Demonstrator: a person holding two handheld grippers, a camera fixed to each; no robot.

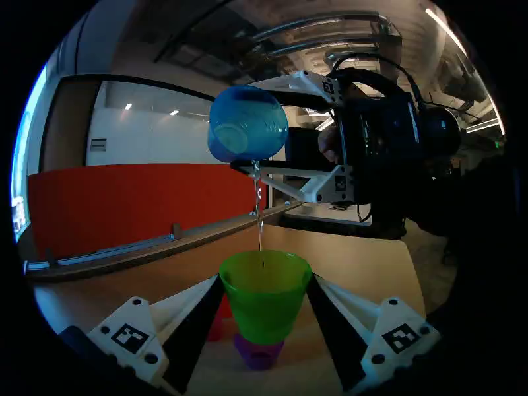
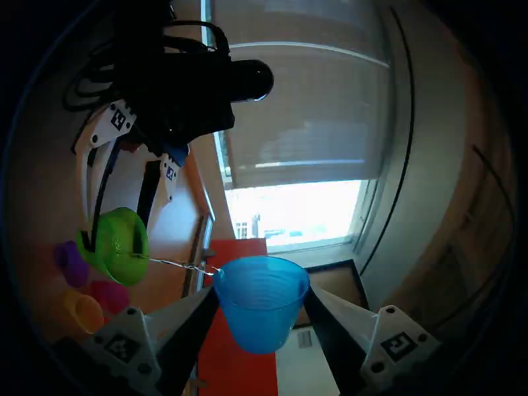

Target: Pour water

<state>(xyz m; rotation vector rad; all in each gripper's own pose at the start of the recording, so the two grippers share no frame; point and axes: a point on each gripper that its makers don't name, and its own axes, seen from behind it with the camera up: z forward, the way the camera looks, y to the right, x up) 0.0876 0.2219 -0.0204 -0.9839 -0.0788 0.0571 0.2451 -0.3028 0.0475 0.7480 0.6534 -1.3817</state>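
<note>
My left gripper [image 1: 264,310] is shut on a green cup [image 1: 265,294], held upright above the wooden table [image 1: 356,257]. Above it my right gripper [image 1: 290,135] is shut on a blue cup [image 1: 247,123] that is tipped over. A thin stream of water [image 1: 259,211] falls from the blue cup's rim into the green cup. In the right gripper view the blue cup [image 2: 261,303] sits between my right gripper's fingers [image 2: 261,310]. The water stream [image 2: 181,265] runs from it to the green cup [image 2: 119,245], which my left gripper [image 2: 122,198] holds.
Small cups stand on the table below the green cup: a purple cup [image 1: 259,352] and a red one [image 1: 218,323]. The right gripper view shows a purple cup [image 2: 70,263], a pink cup [image 2: 109,296] and an orange cup [image 2: 84,310]. An orange partition [image 1: 125,198] stands behind the table.
</note>
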